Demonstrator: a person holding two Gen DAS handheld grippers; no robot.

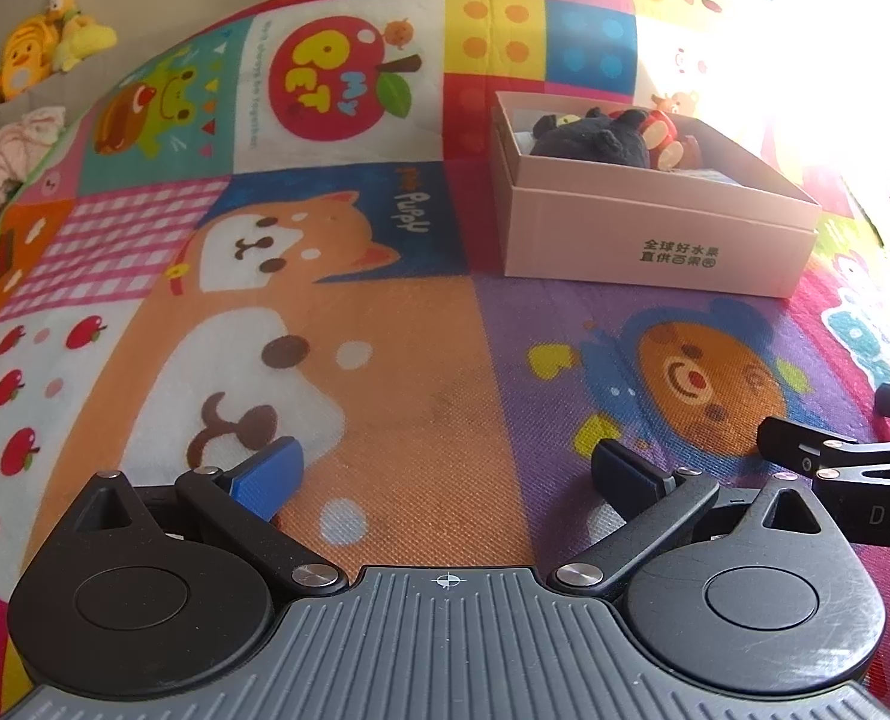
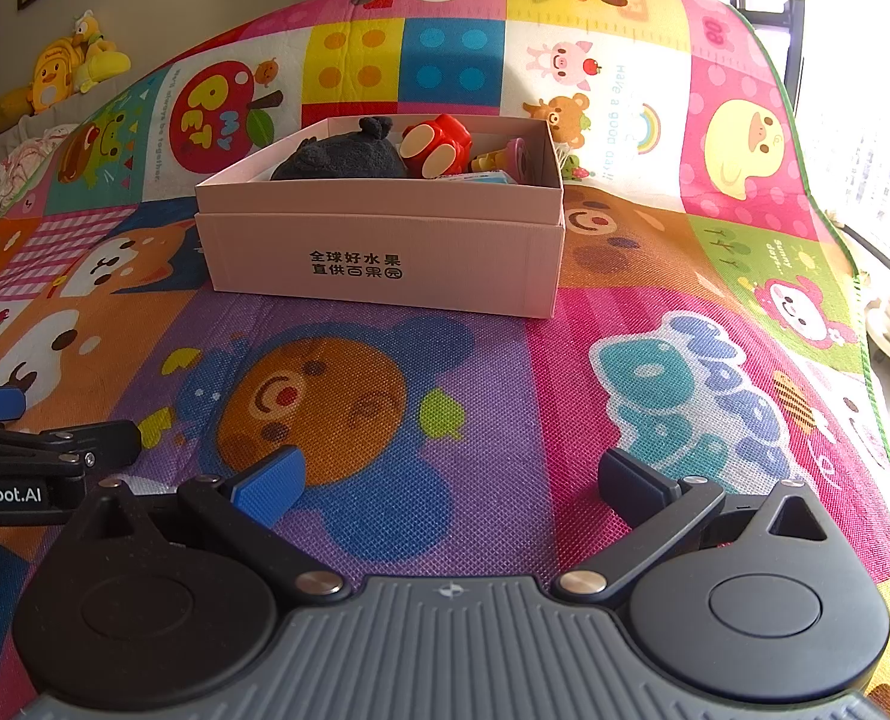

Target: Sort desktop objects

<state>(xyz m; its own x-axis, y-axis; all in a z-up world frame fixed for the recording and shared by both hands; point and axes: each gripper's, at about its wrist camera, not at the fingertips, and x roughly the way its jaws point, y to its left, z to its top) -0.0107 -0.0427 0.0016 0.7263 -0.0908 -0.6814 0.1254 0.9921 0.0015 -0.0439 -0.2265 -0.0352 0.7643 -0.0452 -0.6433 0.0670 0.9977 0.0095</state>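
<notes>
Toys (image 2: pixel 385 150) already sit in the pink box (image 2: pixel 385 252) on the mat (image 2: pixel 475 396). Left gripper (image 1: pixel 445 474) and right gripper (image 2: pixel 451 480) hover side by side, fingers spread and empty; reaching together, they could collide or shove the light box.

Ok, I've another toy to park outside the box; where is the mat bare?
Bare: the play mat between the pink box and both open grippers, and right of the box. Crowded: inside it, black plush and red toy.

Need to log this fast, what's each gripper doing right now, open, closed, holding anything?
Left gripper: open, fingers spread wide, holding nothing.
Right gripper: open, fingers spread wide, holding nothing.
</notes>
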